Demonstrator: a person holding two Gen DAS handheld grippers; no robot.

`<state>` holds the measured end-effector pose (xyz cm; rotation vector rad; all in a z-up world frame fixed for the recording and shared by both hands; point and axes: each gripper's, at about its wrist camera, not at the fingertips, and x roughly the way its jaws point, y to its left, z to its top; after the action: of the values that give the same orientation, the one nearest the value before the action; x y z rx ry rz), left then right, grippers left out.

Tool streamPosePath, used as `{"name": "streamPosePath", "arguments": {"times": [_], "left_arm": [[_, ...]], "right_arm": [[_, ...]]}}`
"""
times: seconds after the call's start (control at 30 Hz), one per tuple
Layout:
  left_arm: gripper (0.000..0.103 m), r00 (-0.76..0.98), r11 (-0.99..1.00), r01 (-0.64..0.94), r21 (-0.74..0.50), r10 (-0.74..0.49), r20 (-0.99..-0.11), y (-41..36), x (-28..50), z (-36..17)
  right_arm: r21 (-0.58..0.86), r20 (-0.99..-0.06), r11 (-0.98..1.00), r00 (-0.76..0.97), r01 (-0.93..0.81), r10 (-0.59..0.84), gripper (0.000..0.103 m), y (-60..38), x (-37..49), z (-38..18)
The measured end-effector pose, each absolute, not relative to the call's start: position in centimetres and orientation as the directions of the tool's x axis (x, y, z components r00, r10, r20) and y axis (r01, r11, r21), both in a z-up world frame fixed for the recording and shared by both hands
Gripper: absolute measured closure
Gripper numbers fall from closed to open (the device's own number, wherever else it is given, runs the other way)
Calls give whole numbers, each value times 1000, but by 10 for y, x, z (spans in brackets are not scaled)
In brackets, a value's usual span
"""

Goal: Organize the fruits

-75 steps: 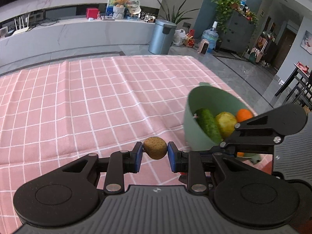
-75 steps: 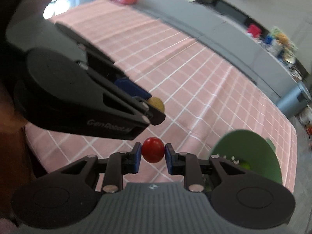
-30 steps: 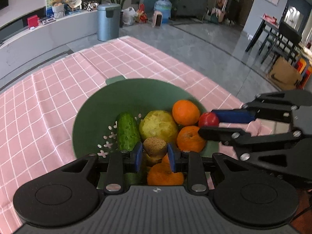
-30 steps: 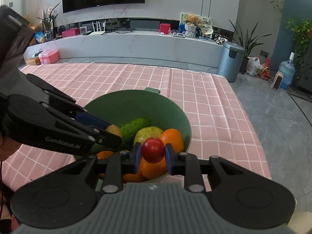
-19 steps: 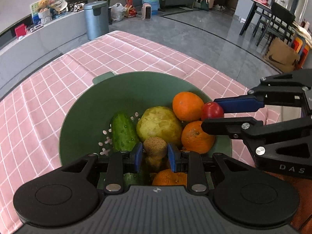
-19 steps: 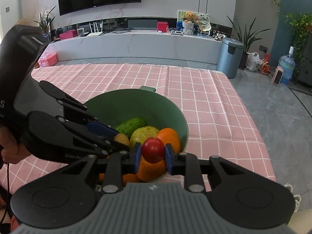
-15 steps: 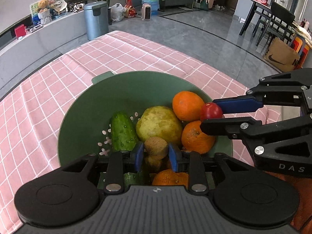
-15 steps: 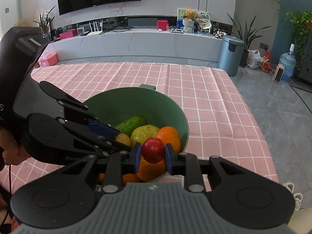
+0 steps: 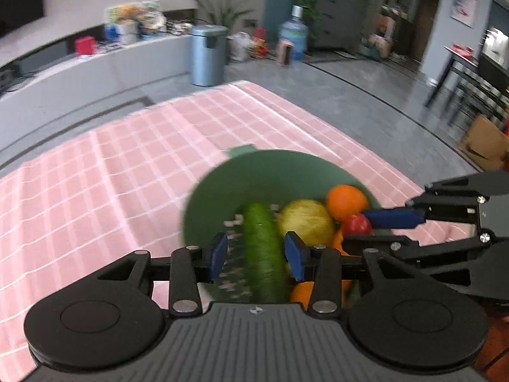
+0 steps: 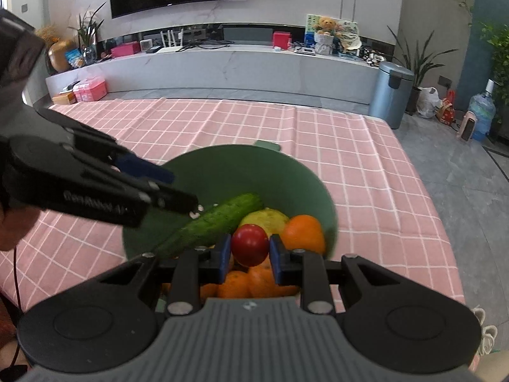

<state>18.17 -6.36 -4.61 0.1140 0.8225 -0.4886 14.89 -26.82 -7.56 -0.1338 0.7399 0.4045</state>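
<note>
The pink checked tablecloth (image 10: 366,172) fills most of what I see, its near edge cut off by my own grippers in both views. On it sits the green bowl (image 10: 241,172), a small tab on its far rim; its near wall is hidden behind the gripper bodies. Inside lies the cucumber (image 10: 213,222), slanting across the bowl, its lower end lost behind my right gripper's arm. Beside it are a yellow-green fruit (image 10: 265,218) and an orange (image 10: 303,232), with more oranges (image 10: 251,283) lower down, only partly visible through the fingers.

My left gripper (image 9: 257,256) hovers over the bowl with its blue pads spread and nothing between them — the cucumber (image 9: 262,251) merely shows through the gap. That whole view is smeared by motion, so the perforations in the bowl (image 9: 222,191) are hard to make out.

My right gripper (image 10: 249,254) pinches the small red tomato (image 10: 249,244) between its pads, held just above the oranges — in the left view I catch only part of that tomato (image 9: 355,224) beside the blue pad.
</note>
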Motion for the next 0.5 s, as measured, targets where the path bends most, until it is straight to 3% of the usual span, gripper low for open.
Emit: {"name": "streamPosePath", "arguments": {"times": [0.2, 0.5], "left_arm": [[52, 599, 915, 391, -94, -331, -729, -45, 175, -44], [51, 593, 921, 375, -103, -324, -737, -39, 168, -49]], "right_arm": [[-16, -741, 910, 616, -414, 268, 81, -250, 163, -87], [-27, -757, 908, 602, -418, 254, 81, -242, 168, -91]]}}
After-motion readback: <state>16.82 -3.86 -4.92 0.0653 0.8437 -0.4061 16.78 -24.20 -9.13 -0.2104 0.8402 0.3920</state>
